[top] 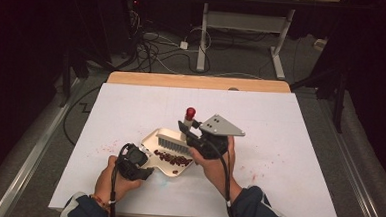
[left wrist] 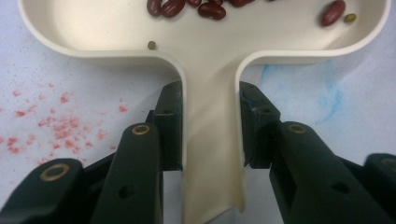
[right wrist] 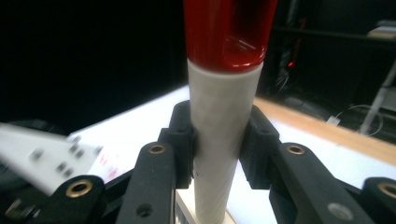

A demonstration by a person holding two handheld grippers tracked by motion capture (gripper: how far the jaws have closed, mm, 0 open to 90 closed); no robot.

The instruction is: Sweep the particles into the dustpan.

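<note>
high view: the left gripper point(top: 139, 167) holds the handle of a cream dustpan point(top: 152, 138) that lies flat on the white table cover point(top: 289, 143). the right gripper point(top: 192, 133) holds a brush point(top: 175, 141) upright by its handle, bristles resting in the pan just ahead of it. red beans point(top: 173, 160) lie in the pan between the two grippers.

left gripper view: the jaws are pressed onto the dustpan handle point(left wrist: 210, 140), one pad on each side. beans point(left wrist: 211, 10) sit in the tray beyond the jaws. red specks point(left wrist: 60, 128) and a blue smear point(left wrist: 327, 91) stain the cover on either side.

right gripper view: the jaws pinch the white brush handle point(right wrist: 219, 140) below its red tip point(right wrist: 229, 32).

risk, as judged: a hard sweep could flick beans over the pan's rim, or push the pan askew in the left grip.

surroundings: dark room, cables point(top: 154, 46) on the floor and a desk frame point(top: 245, 26) beyond the table.
</note>
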